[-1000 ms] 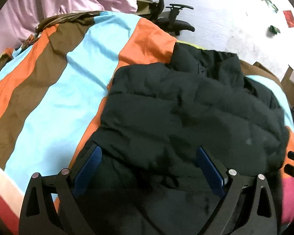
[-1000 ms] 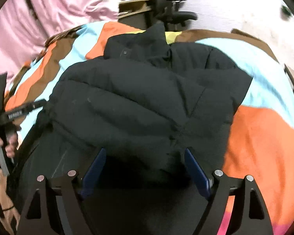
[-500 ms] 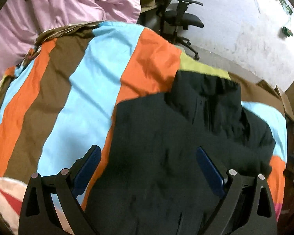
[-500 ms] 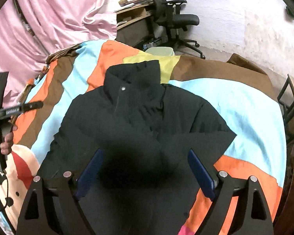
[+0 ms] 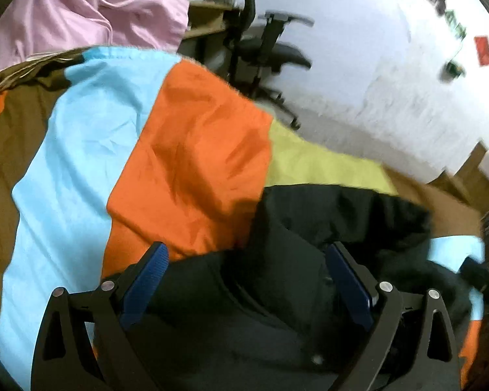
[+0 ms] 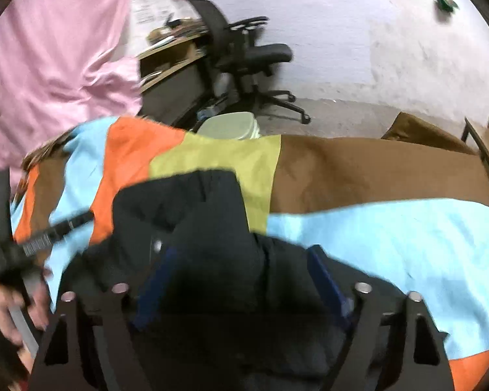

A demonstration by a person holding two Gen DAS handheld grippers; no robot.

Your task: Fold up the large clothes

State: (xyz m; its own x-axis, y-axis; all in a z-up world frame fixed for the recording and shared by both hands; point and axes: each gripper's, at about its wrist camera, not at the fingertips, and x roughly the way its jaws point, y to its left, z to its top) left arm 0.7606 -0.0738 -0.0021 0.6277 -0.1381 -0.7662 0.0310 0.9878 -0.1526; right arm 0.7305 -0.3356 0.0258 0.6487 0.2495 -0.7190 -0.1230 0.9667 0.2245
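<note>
A black puffer jacket (image 5: 309, 221) lies flat on a bedspread (image 5: 81, 150) striped in blue, orange, brown and yellow. My left gripper (image 5: 246, 251) hovers over the jacket's left shoulder near the collar. Its jaws are closing, with black fabric below and between the blue pads and no pinch showing. In the right wrist view the raised collar of the jacket (image 6: 185, 202) sits just ahead of my right gripper (image 6: 241, 254). Those jaws are closing too, around the base of the collar, and no firm grip shows. Both views are motion-blurred.
A person's hand (image 6: 6, 306) holds the left tool at the left edge of the bedspread (image 6: 391, 228). Beyond the bed stand an office chair (image 6: 251, 52), a cluttered desk (image 6: 169, 52) and a pale bin (image 6: 231, 125). Pink cloth (image 5: 81, 9) hangs at the back left, and a wooden rack (image 6: 485, 143) stands at the right.
Both grippers have travelled up the jacket from its lower body to the collar end. The far edge of the bed and the floor have come into view. The right jaws have narrowed.
</note>
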